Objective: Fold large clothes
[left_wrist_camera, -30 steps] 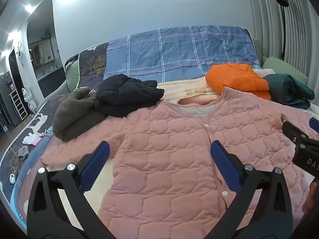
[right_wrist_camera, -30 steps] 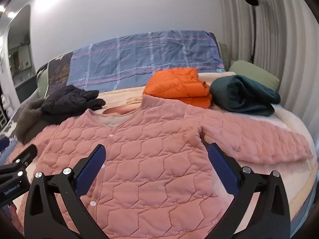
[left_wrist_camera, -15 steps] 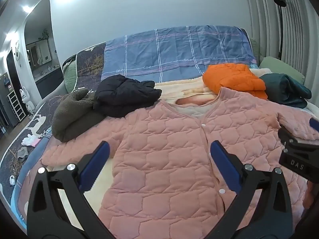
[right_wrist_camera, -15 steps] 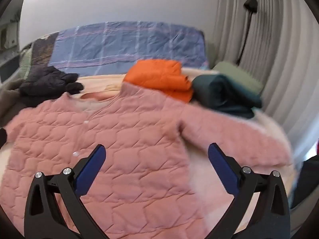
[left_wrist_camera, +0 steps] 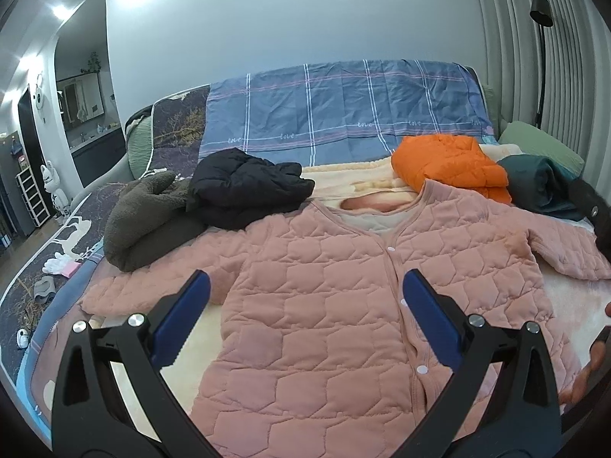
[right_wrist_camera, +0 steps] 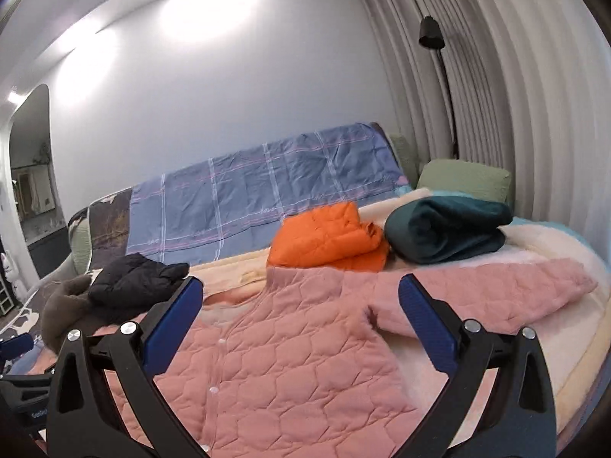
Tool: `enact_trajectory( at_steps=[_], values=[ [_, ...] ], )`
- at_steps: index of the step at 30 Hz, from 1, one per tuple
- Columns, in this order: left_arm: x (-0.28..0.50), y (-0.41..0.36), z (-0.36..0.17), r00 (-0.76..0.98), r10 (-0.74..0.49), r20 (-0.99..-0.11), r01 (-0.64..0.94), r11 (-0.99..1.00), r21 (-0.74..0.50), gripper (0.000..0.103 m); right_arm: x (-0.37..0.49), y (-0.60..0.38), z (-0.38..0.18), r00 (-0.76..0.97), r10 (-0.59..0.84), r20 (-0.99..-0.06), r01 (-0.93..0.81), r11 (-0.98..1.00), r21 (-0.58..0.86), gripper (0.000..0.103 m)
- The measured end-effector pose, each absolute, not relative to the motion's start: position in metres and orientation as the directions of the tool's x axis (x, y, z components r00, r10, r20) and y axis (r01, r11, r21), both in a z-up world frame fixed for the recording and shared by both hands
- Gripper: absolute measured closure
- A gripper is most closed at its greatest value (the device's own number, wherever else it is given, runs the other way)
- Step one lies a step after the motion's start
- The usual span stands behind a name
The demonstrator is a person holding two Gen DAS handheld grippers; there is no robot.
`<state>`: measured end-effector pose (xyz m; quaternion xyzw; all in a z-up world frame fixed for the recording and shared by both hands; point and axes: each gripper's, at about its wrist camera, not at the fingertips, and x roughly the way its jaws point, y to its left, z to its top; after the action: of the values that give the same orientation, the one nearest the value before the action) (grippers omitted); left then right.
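A pink quilted jacket (left_wrist_camera: 336, 305) lies spread flat, front up and snapped shut, on a cream blanket (left_wrist_camera: 194, 343) on the bed. It also shows in the right wrist view (right_wrist_camera: 282, 358), with its right sleeve (right_wrist_camera: 485, 294) stretched out to the right. My left gripper (left_wrist_camera: 305, 313) is open and empty above the jacket's lower front. My right gripper (right_wrist_camera: 299, 316) is open and empty above the jacket near its right armpit. Part of the right gripper (left_wrist_camera: 595, 217) shows at the left wrist view's right edge.
Behind the jacket lie a folded orange jacket (left_wrist_camera: 450, 164), a dark teal garment (left_wrist_camera: 542, 187), a black jacket (left_wrist_camera: 244, 187) and an olive fleece (left_wrist_camera: 145, 221). A blue plaid sheet (left_wrist_camera: 343, 110) covers the headboard. A green pillow (right_wrist_camera: 464, 179) and curtains stand at the right.
The right gripper has swung to the right and tilted up, so its view now centres on the jacket's right sleeve. The left gripper has shifted slightly. The jacket has not moved.
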<state>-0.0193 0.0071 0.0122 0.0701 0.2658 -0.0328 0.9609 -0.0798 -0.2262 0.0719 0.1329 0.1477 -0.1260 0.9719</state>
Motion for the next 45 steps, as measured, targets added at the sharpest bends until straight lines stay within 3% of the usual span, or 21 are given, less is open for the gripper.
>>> enact_trajectory(
  at_steps=[7,14,24,30,45],
  values=[
    [-0.024,0.003,0.012,0.876,0.028,-0.481,0.065,0.982,0.175,0.002,-0.055,-0.208,0.062,0.854,-0.181,-0.488,0.243,0.968,0.066,0.001],
    [-0.026,0.005,0.013,0.880,0.036,-0.473,0.057,0.982,0.181,0.002,-0.058,-0.200,0.057,0.841,-0.119,-0.528,0.177,0.982,0.060,0.001],
    [-0.019,0.012,-0.002,0.844,-0.085,-0.529,0.153,0.984,0.086,0.002,-0.062,-0.194,0.063,0.857,-0.145,-0.494,0.180,0.983,0.023,0.001],
    [-0.022,0.014,-0.007,0.857,-0.145,-0.494,0.200,0.978,0.059,0.002,-0.057,-0.198,0.061,0.840,-0.129,-0.527,0.183,0.982,0.051,0.001],
    [-0.019,0.006,-0.013,0.812,-0.194,-0.551,0.267,0.962,0.055,0.002,-0.056,-0.203,0.058,0.833,-0.112,-0.542,0.180,0.981,0.074,0.001]
  ],
)
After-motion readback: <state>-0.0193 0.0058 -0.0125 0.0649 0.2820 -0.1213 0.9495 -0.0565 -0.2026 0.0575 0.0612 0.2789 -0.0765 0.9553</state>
